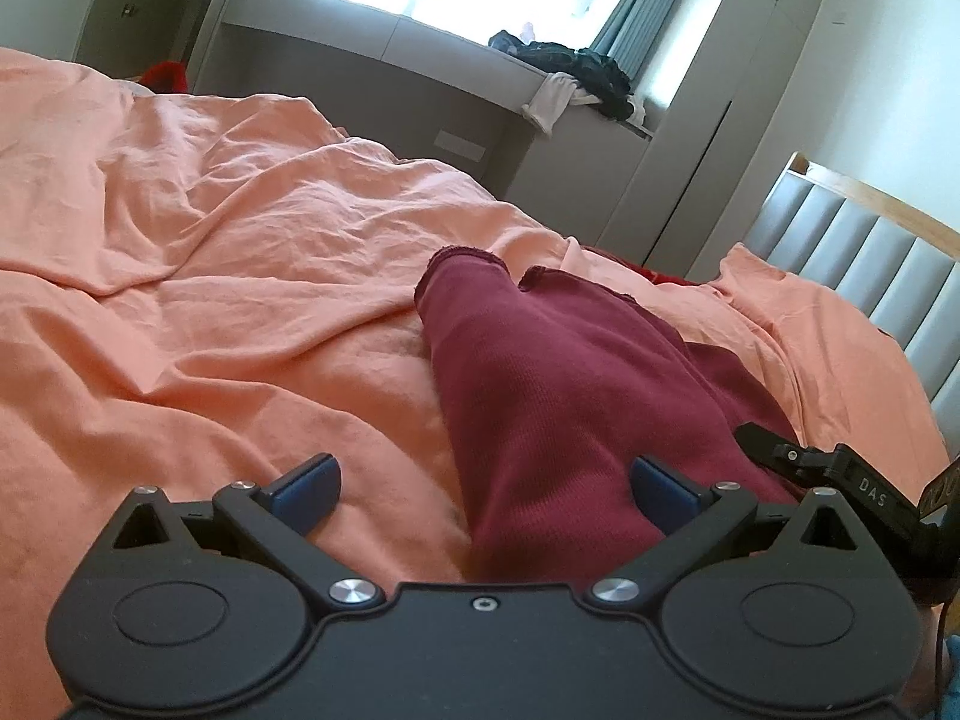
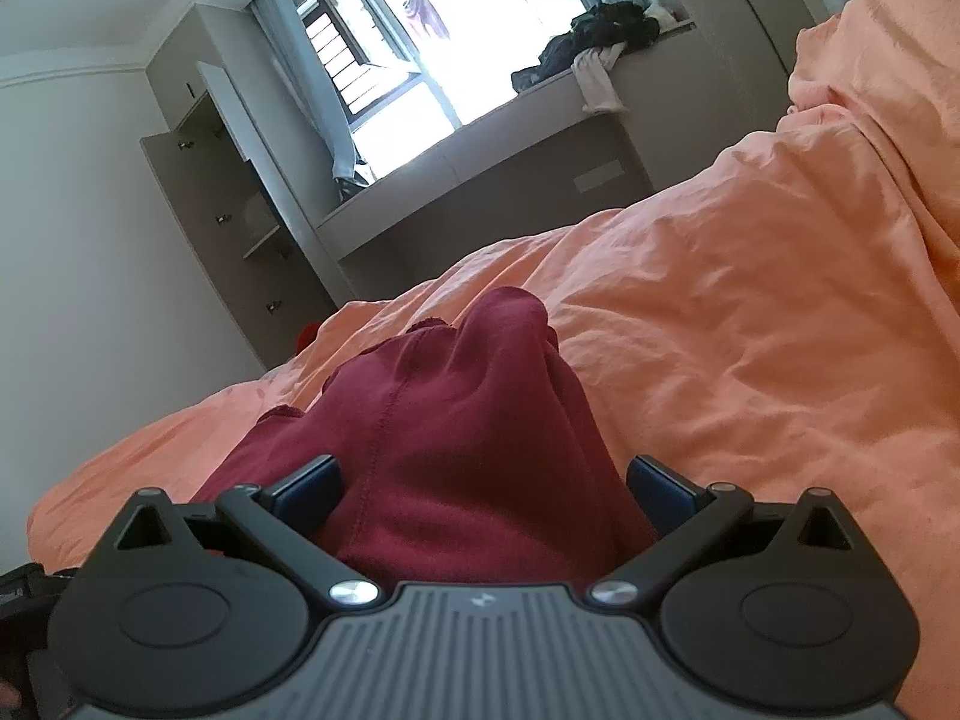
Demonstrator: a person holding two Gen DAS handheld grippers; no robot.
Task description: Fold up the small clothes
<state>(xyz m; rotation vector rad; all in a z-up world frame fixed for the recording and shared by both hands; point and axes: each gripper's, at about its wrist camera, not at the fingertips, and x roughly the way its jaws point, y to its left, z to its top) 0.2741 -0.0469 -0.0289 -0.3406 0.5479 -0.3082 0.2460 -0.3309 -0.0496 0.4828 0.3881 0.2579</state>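
Note:
A dark red garment [image 1: 552, 372] lies in a long folded strip on the orange bedsheet [image 1: 210, 300]. My left gripper [image 1: 486, 489] hovers low over its near end with the jaws wide apart; the left blue pad [image 1: 306, 489] is over the sheet and the right pad [image 1: 660, 495] over the cloth, neither pinching it. In the right wrist view the same red garment [image 2: 456, 432] is bunched up between the spread jaws of my right gripper [image 2: 483, 489], whose pads stand apart from the cloth. Part of the right gripper's black body [image 1: 852, 486] shows at the right edge of the left wrist view.
The rumpled orange sheet [image 2: 750, 300] covers the whole bed. A padded grey headboard [image 1: 870, 264] stands at the right. A grey window ledge [image 1: 420, 54] carries a heap of dark and white clothes [image 1: 576, 78]. An open grey cupboard [image 2: 222, 198] stands by the window.

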